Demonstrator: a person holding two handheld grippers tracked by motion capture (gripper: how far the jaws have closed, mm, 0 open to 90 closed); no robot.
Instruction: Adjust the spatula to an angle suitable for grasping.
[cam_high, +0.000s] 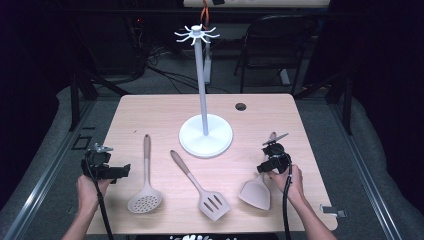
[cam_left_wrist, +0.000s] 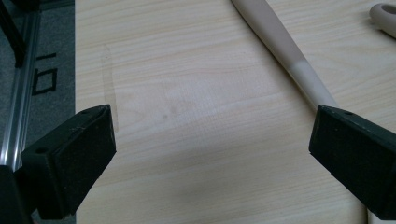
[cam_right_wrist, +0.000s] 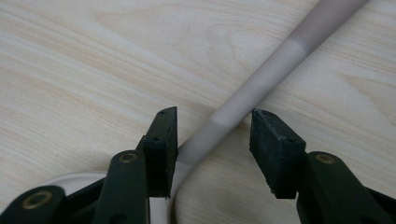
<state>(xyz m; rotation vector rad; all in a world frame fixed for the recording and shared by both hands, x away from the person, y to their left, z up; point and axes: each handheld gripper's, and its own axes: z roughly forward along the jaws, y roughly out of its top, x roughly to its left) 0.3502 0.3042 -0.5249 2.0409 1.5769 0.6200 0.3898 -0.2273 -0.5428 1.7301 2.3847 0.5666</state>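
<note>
Right tongs (cam_right_wrist: 214, 135) straddled the turner's (cam_high: 256, 193) handle on the bench (cam_high: 150, 112), left pad touching it, right pad still clear, not yet pinching, while the left tongs (cam_left_wrist: 210, 154) gaped wide beside the skimmer (cam_high: 145, 190).

Dark room, grey floor (cam_high: 45, 150), black chair (cam_high: 272, 42) behind wooden table (cam_high: 150, 112)

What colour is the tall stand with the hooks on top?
White; the stand shows best in the high view.
</note>
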